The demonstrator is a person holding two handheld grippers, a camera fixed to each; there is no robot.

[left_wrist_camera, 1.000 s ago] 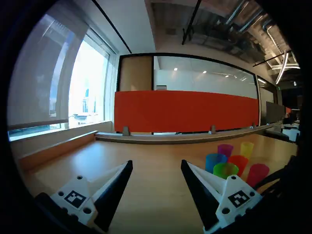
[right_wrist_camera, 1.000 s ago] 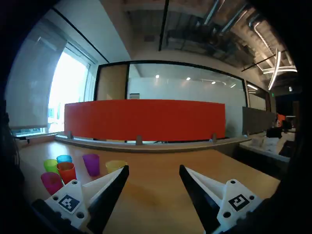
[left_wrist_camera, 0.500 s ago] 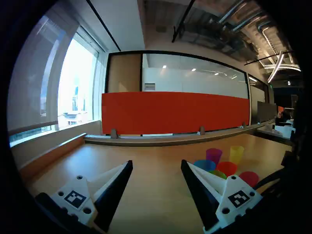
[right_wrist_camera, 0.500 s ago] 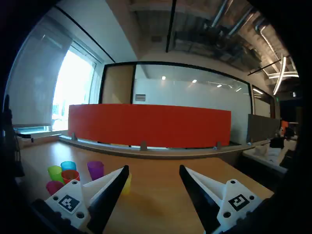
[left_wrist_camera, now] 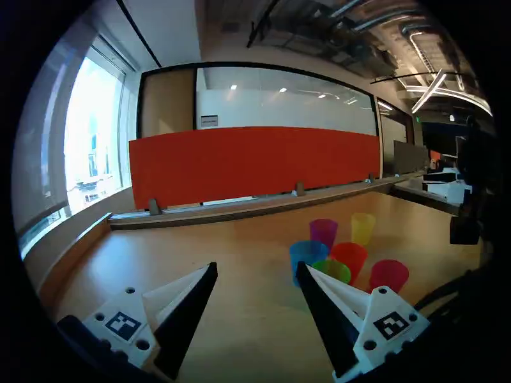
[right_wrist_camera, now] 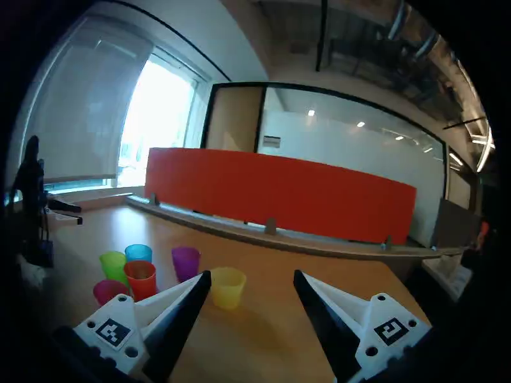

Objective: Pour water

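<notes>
Step in hand, as I judge it: the approach, since nothing is gripped yet. The left gripper (left_wrist_camera: pixel 255 268) hangs over the table (left_wrist_camera: pixel 211 239), jaws apart with only bare wood between them. The right gripper (right_wrist_camera: pixel 252 276) is in the same state.

The task's things are six cups grouped close together on the table. In the left gripper view they sit ahead and right of the gap, the blue cup (left_wrist_camera: pixel 308 254) nearest it. In the right gripper view they sit ahead and left, the yellow cup (right_wrist_camera: pixel 228 287) nearest.

The next move calls for choosing a cup, lining one pair of jaws around its wall and closing without nudging its neighbours – they stand tightly packed.

Not established: which cup holds water, as no contents are visible. The green cup (left_wrist_camera: pixel 332 270) is partly cut off behind a finger. A dark shape (left_wrist_camera: pixel 464 228) at the edge is too dim to identify.
</notes>
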